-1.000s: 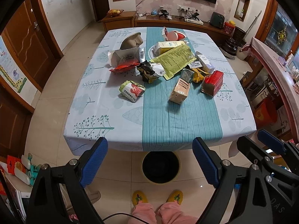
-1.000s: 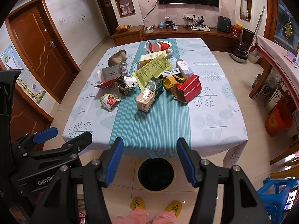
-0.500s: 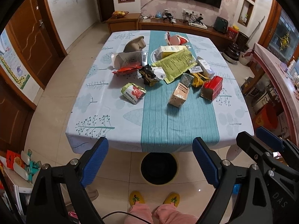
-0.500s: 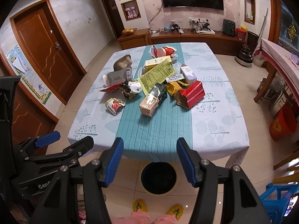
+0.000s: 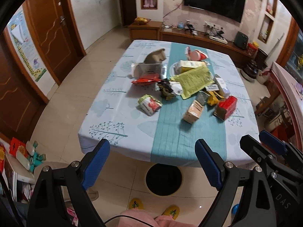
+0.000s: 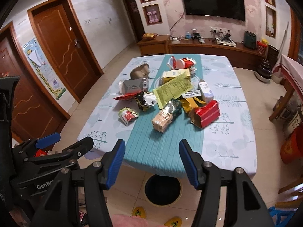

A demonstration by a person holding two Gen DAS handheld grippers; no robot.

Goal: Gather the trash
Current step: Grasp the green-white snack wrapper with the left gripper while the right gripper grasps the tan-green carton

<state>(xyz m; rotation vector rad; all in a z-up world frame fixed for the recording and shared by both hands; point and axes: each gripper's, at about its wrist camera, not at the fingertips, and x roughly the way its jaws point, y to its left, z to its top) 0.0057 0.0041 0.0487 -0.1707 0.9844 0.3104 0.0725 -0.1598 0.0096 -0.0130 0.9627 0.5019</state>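
I look out over a tiled living room with brown wooden doors (image 6: 64, 56), a dark flat television (image 6: 213, 1) on the pink wall and a long low wooden sideboard (image 6: 208, 50) beneath it. In front of me stands a rectangular table under a pale blue leaf-print cloth (image 5: 117, 111) with a teal striped runner (image 6: 162, 141) down its middle. On the floor at the table's near edge sits a round black bin with a yellow rim (image 5: 163, 179) (my yellow slippers (image 5: 171, 210) show just below it).

The trash is heaped around the middle of the table: a yellow-green printed paper sheet (image 6: 173, 89), a red cardboard box (image 6: 207, 113), a beige carton (image 6: 162, 118) lying on the runner, a grey box (image 5: 149, 70), and a small crumpled red-and-white wrapper (image 5: 149, 105) lying apart on the left side.

My left gripper (image 5: 152, 163) hangs short of the table edge, blue-padded jaws spread wide with nothing between them. My right gripper (image 6: 151, 163) hangs alongside, jaws likewise wide apart and empty, touching nothing.
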